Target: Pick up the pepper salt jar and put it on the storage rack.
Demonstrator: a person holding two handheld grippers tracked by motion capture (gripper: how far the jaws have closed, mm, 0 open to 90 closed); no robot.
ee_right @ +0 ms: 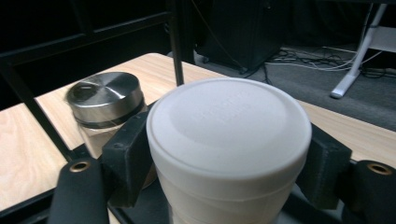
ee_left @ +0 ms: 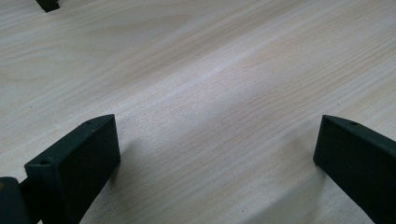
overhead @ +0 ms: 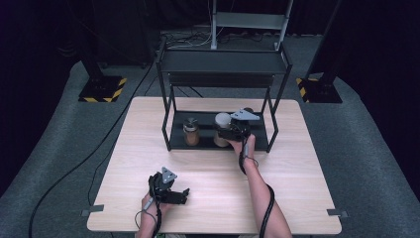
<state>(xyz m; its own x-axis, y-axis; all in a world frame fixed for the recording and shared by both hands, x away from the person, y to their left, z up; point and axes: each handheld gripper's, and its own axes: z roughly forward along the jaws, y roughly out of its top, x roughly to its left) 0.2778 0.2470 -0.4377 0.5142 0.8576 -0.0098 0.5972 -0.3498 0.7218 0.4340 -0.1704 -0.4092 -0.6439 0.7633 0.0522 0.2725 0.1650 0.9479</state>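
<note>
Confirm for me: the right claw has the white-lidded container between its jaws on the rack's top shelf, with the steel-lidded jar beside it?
Not quite: the white-lidded container and the steel-lidded jar stand on the rack's bottom shelf, not the top one, as the high view shows. The right claw does have the container between its jaws.

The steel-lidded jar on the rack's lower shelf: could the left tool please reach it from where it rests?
Probably yes: the left tool lies open on the table, with bare wood up to the steel-lidded jar at the shelf's open front.

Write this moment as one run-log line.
right hand-held gripper: jaws around white-lidded jar on rack's lower shelf | steel-lidded jar: beside it | left hand-held gripper: open, over table
</note>
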